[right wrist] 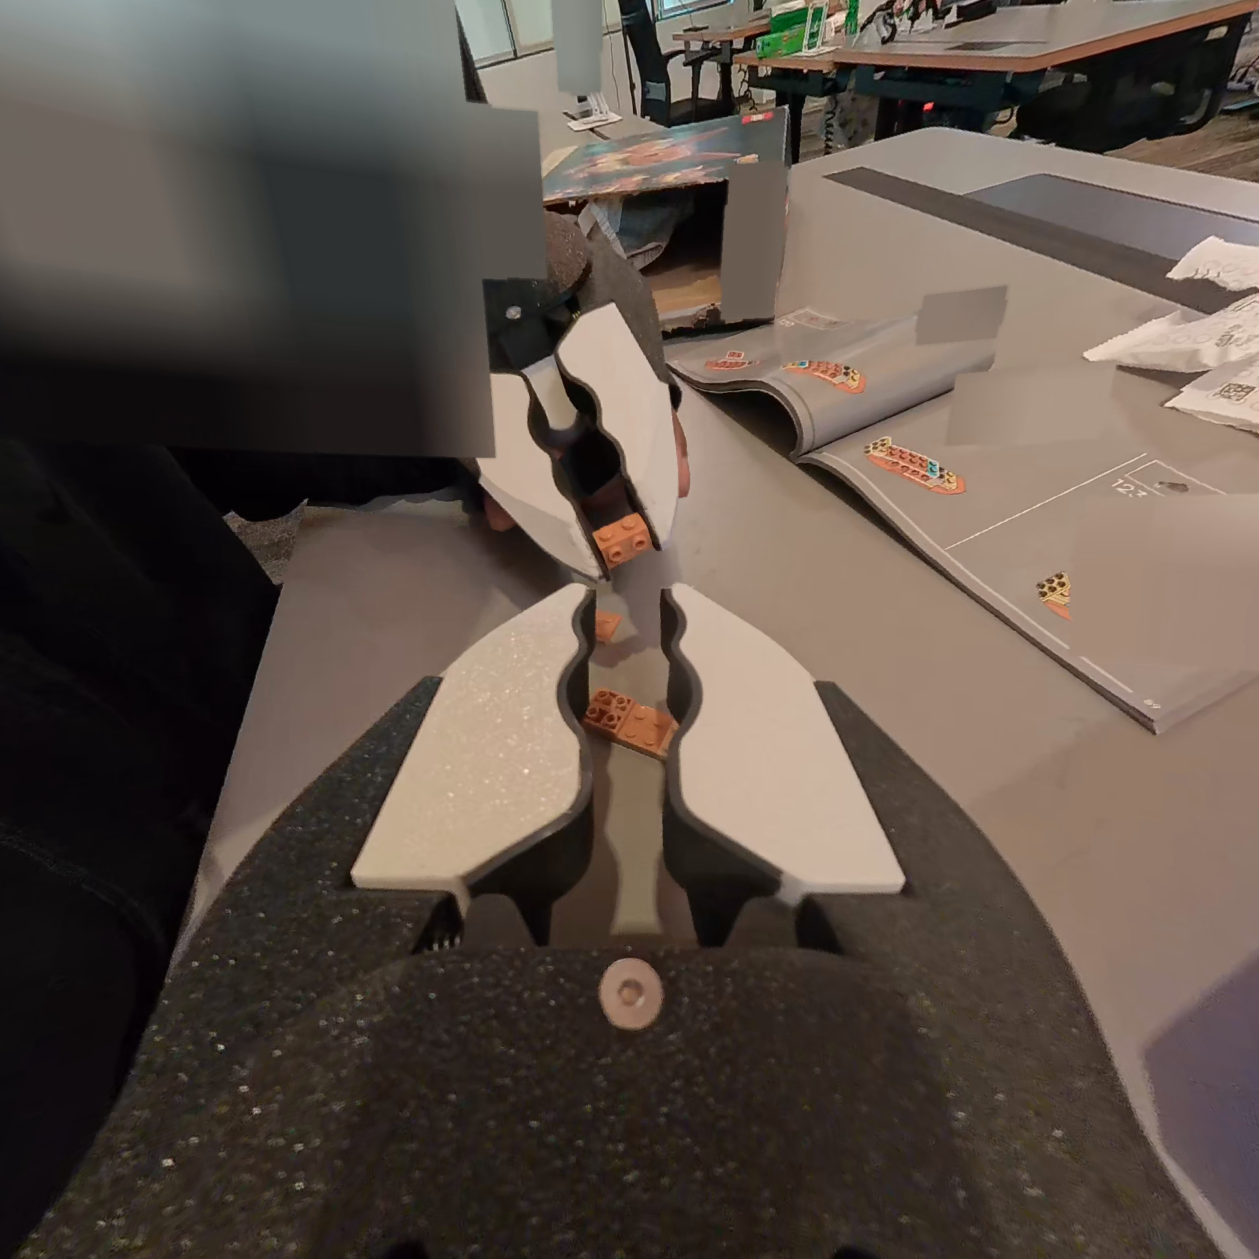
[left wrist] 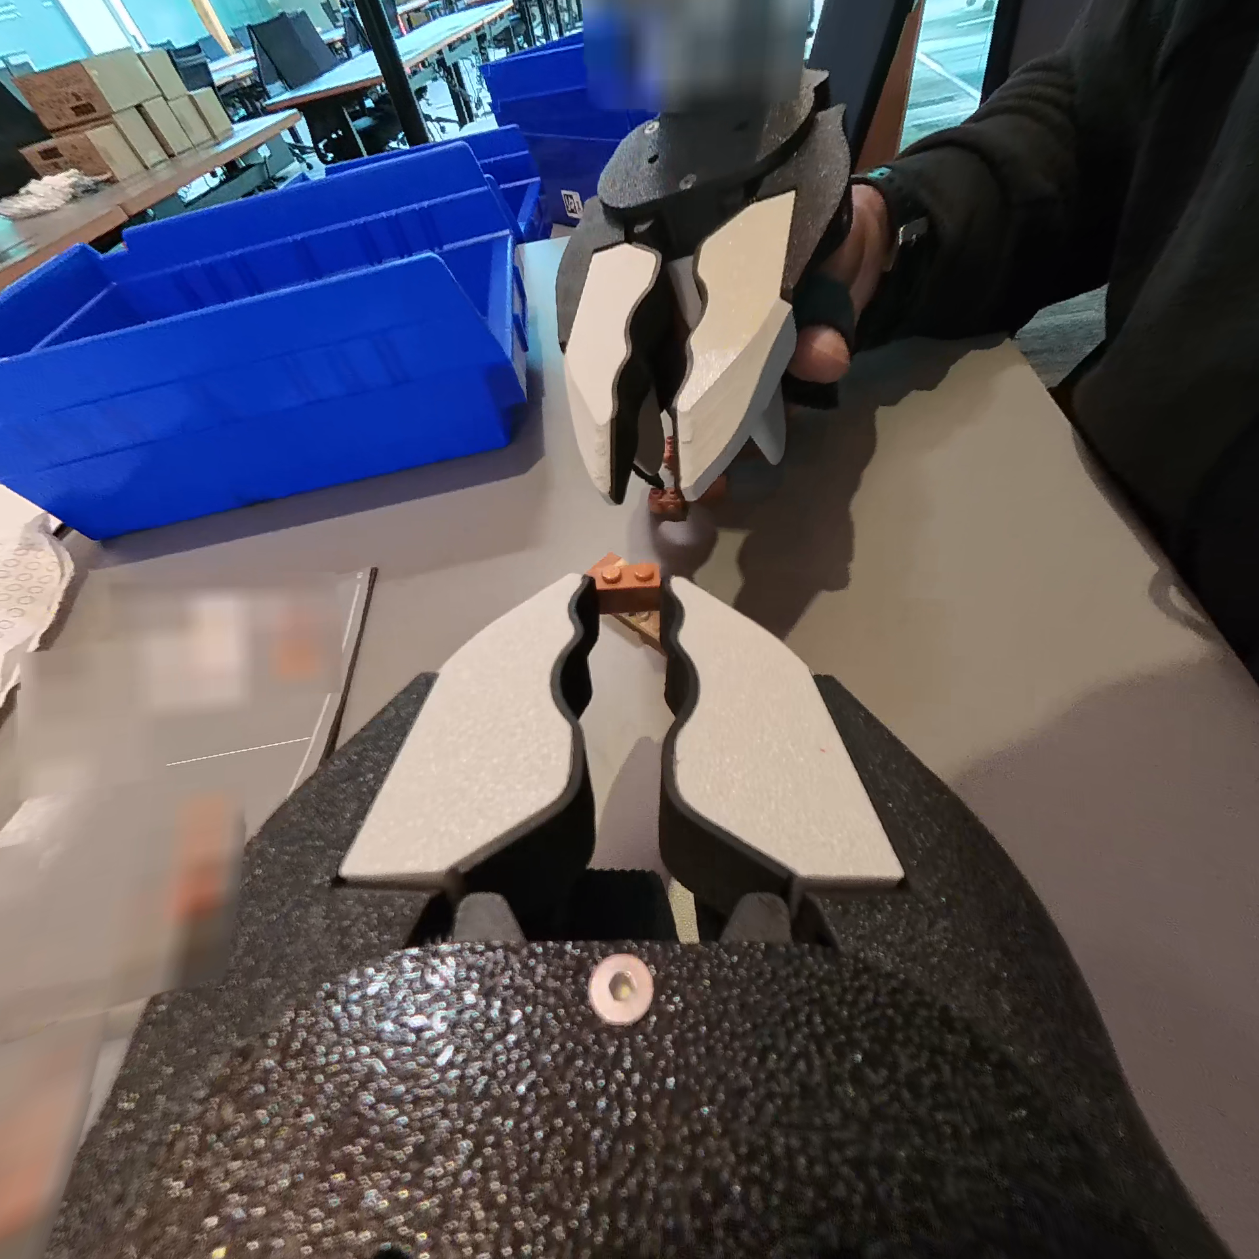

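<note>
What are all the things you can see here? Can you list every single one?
Table: one, grey, under everything.
Bins: several, blue, far left of the table.
Cardboard boxes: a stack, tan, on a desk behind.
Booklet: one, grey, lying open to the right of the claws.
Printed box: one, dark, open, behind the booklet.
Paper bags: a few, white, at the table's far right.
Brick: one, brown, two studs, pinched at the left claw's tips.
Plate piece: one, brown-orange, between the right claw's fingers.
Small piece: one, orange, near the right claw's tips.
Left claw: one, white fingers, black body.
Right claw: one, the same.
Hand: one, black sleeve, holding the right claw.
</note>
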